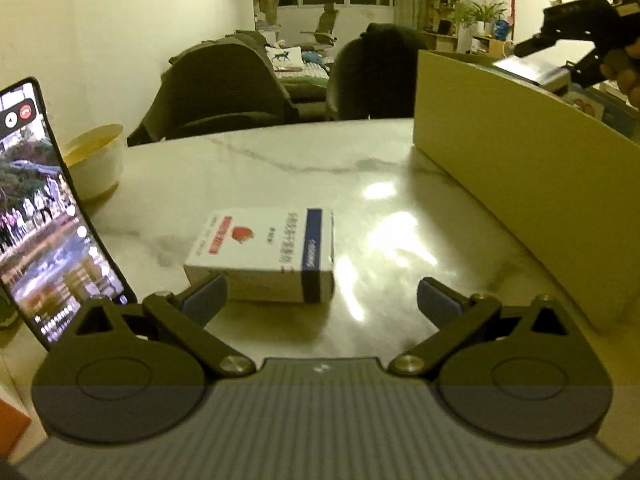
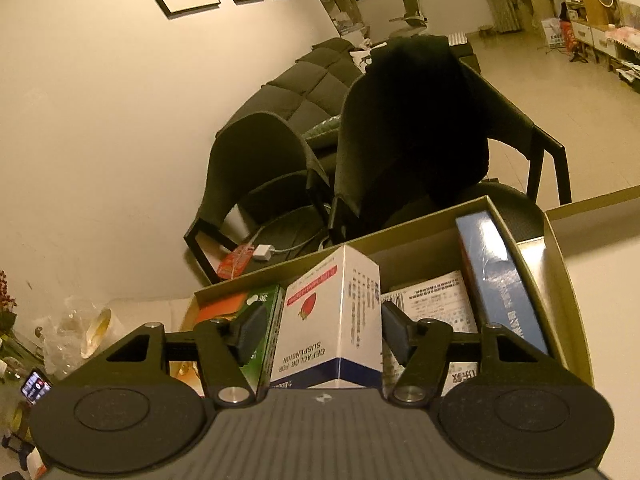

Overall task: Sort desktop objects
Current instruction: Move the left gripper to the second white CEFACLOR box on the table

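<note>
Table: marble table (image 1: 280, 160), with a phone (image 1: 48, 216) propped near left and a bowl (image 1: 96, 160) behind it.
Carton: open carton (image 1: 520, 184) on the right holds a green box (image 2: 260, 320), blue box (image 2: 500, 280) and leaflet (image 2: 436, 300).
Left gripper (image 1: 320, 300): jaws spread wide, empty; white box (image 1: 264, 252) lies flat just ahead, by the left pad.
Right gripper (image 2: 318, 330): over the carton, jaws apart; upright medicine box (image 2: 332, 320) between them, released, right pad just beside it.
</note>
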`<state>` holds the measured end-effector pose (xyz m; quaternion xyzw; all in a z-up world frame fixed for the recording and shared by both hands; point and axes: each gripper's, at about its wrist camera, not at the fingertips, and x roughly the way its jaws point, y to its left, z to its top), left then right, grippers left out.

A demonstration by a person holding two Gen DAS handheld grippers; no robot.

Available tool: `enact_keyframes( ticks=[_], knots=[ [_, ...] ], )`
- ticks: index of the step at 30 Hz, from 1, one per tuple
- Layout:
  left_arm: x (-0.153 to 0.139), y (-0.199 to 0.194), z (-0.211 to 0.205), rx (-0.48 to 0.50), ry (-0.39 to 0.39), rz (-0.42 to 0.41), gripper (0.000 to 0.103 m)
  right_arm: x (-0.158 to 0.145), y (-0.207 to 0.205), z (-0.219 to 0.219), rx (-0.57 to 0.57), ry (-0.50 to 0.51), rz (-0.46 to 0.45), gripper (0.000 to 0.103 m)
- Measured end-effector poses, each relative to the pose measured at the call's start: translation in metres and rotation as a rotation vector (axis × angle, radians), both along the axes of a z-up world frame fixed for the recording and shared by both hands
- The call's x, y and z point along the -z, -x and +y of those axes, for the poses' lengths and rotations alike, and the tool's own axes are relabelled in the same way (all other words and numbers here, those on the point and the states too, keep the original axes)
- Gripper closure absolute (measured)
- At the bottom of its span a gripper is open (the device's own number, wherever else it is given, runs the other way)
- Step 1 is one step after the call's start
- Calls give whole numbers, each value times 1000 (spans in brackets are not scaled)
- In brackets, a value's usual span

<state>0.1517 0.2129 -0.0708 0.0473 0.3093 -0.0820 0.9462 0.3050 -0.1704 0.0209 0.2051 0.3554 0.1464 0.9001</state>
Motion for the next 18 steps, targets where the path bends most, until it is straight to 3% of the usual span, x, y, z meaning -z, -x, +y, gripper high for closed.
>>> enact_keyframes(
  ticks=[4, 6, 7, 18],
  knots=[
    [0, -8, 2, 1, -1, -24, 0, -3, 3, 2, 11, 44, -29, 40],
    [1, -12, 2, -2, -4, -28, 0, -2, 5, 4, 8, 62, -37, 48],
    [2, -14, 3, -3, -6, -29, 0, -1, 4, 4, 1, 57, -32, 57],
    [-3, -15, 8, -57, 9, -54, 0, 1, 2, 0, -18, 27, -12, 57]
  ],
)
